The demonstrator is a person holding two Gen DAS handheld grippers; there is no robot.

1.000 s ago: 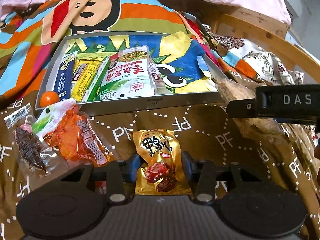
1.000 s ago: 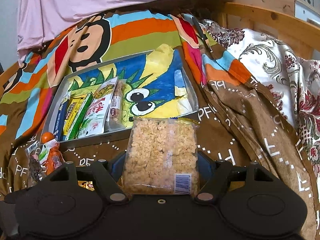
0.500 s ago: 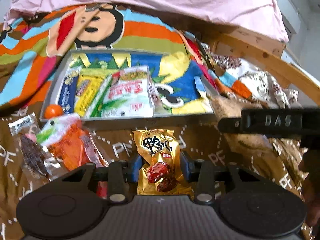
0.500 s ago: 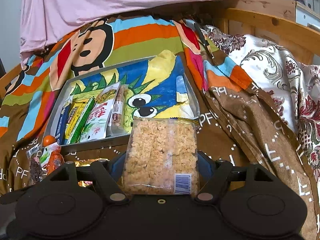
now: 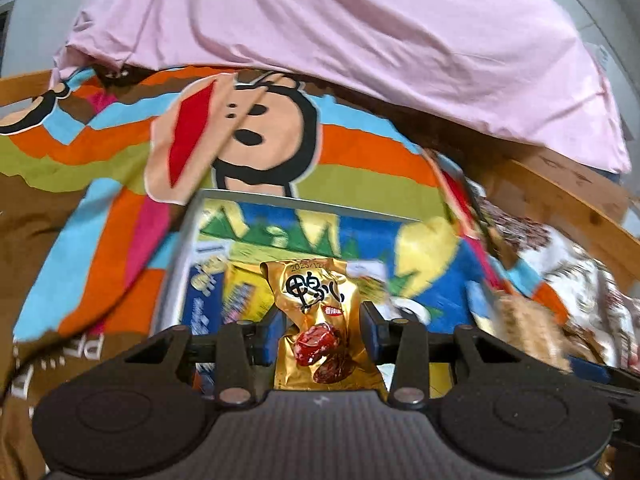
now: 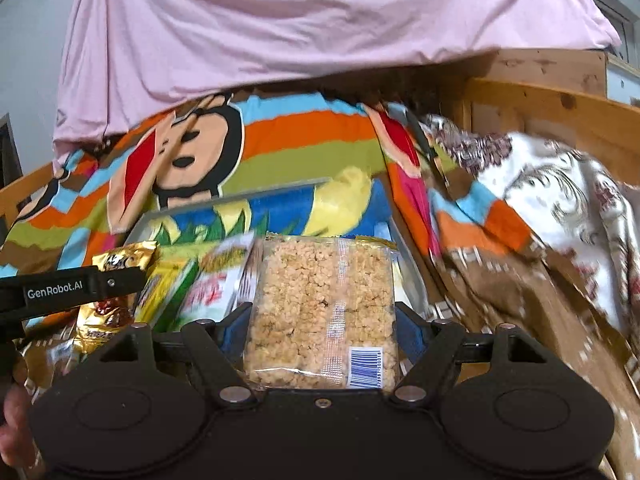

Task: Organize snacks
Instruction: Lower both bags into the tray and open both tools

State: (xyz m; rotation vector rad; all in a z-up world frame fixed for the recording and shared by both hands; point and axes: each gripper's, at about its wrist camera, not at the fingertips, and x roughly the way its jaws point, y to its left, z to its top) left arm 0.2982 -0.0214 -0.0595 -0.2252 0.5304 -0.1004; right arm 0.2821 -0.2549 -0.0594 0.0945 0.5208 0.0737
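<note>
Both claws had carried their packets up over the tray (image 6: 404, 240). Left claw (image 5: 324, 330) gripped one gold pouch (image 5: 320, 320) at lower centre, above the tray's packed left half. Right claw (image 6: 318, 334) gripped one rice-cracker pack (image 6: 320, 312) over the emptier right half, near the right rim.

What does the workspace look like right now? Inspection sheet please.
Surface: striped cartoon blanket over a bed.
Job's things: metal tray on the blanket, packets lined up in its left part; gold snack pouch; clear puffed-rice pack.
Clutter: nothing seen.
Grippers: left gripper shut on the gold snack pouch, held above the tray; right gripper shut on the puffed-rice pack at the tray's near edge.
Cables: nothing seen.
Surroundings: pink sheet behind, wooden bed frame and floral fabric at right.
</note>
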